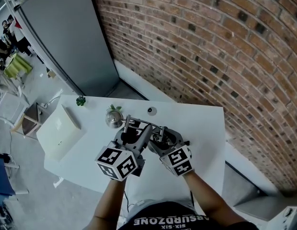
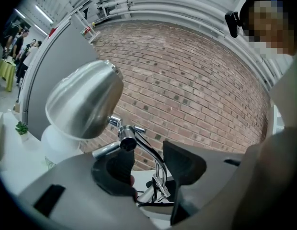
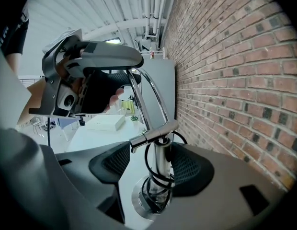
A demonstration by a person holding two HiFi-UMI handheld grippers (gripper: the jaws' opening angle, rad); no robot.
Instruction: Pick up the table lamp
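The table lamp stands on the white table [image 1: 203, 128]. Its chrome shade [image 1: 113, 118] is at the left and its thin chrome arm [image 1: 141, 124] runs right towards the post. In the left gripper view the shade [image 2: 84, 104] looms at the upper left. The arm [image 2: 157, 164] passes between the jaws of my left gripper [image 2: 148, 169], which are apart with a gap showing. My right gripper [image 3: 148, 164] straddles the lamp's upright post [image 3: 161, 169] above its round base [image 3: 141, 206]. The right pad touches the post; the left pad stands off. Both grippers [image 1: 131, 134] [image 1: 160, 137] meet at the lamp mid-table.
A white box [image 1: 60, 131] lies at the table's left end, with a small green plant [image 1: 80, 100] beyond it. A small dark object [image 1: 150, 110] sits near the far edge. A brick wall [image 1: 211, 47] runs behind the table. A grey panel [image 1: 72, 37] stands far left.
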